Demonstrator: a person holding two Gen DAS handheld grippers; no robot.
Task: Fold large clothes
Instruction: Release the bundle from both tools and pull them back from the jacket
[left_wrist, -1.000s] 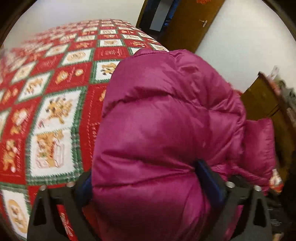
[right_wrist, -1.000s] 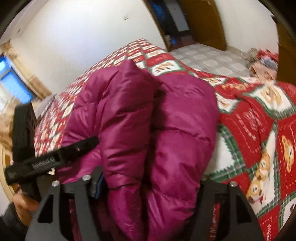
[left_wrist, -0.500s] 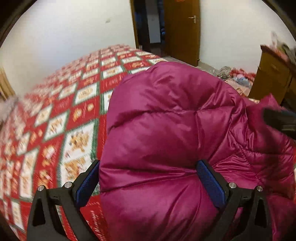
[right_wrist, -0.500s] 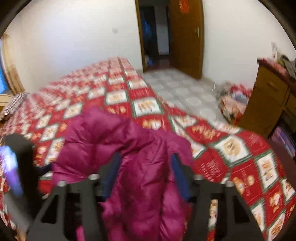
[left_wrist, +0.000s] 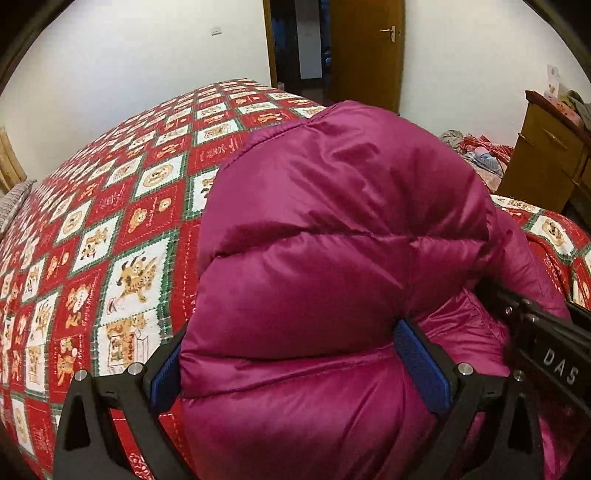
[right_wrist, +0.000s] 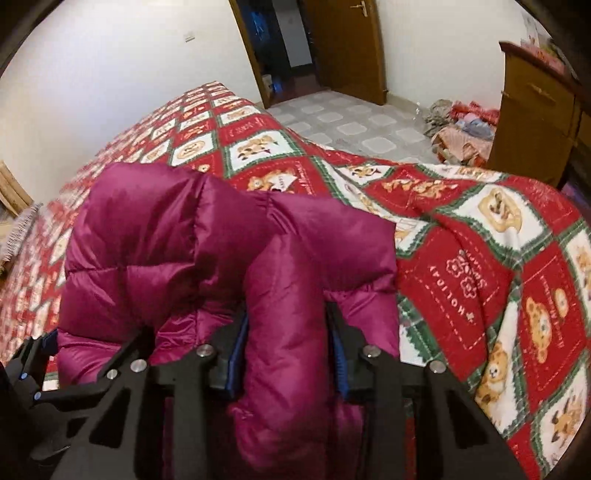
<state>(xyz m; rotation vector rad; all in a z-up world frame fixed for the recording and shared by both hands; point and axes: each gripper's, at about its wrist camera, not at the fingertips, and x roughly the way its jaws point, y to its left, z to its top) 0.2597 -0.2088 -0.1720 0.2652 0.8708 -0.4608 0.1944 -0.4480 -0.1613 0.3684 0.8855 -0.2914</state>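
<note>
A puffy magenta down jacket (left_wrist: 340, 236) is bunched up over a bed covered by a red, green and white bear-print quilt (left_wrist: 110, 221). My left gripper (left_wrist: 295, 354) has its blue pads wide apart around a thick roll of the jacket, pressing into it on both sides. My right gripper (right_wrist: 288, 343) is shut on a narrower fold of the same jacket (right_wrist: 207, 236). In the left wrist view the right gripper's black body (left_wrist: 546, 343) shows at the right edge. In the right wrist view the left gripper (right_wrist: 33, 358) shows at the lower left.
The quilt (right_wrist: 480, 258) runs to the bed's edge on the right. Beyond it lie a tiled floor (right_wrist: 354, 125), a heap of clothes (right_wrist: 458, 129), a wooden cabinet (right_wrist: 535, 110) and a wooden door (left_wrist: 365, 51). A white wall stands behind the bed.
Both grippers have swung with the jacket, so the door and cabinet came into view. The right gripper's jaws have closed from wide apart onto a narrow fold. The left grip looks unchanged.
</note>
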